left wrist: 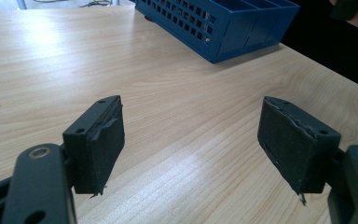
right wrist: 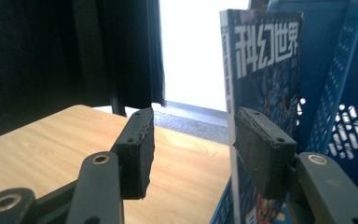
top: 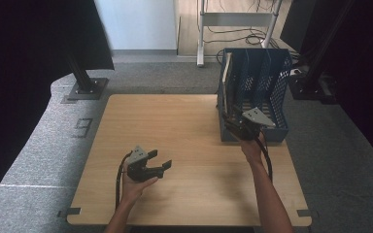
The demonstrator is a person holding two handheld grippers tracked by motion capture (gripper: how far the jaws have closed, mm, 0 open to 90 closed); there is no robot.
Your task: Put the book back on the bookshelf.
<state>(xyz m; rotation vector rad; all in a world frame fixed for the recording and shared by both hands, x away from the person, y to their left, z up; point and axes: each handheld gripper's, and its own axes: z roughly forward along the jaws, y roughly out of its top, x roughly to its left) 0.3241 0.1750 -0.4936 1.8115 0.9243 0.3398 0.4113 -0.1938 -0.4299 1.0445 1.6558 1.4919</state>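
Magazine (right wrist: 265,93) cover faces right tongs (right wrist: 193,154).

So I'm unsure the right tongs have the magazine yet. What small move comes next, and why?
Probably shift the right tongs sideways until the magazine edge sits between the pads, then close: they stand open, one pad in front of its cover in the blue rack.

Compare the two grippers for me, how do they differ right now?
The left gripper sits low over bare table, away from everything; the right gripper is up at the blue rack. The left's fingers have nothing between them; the right's straddle the edge of a magazine. Both are black, hand-held and open.
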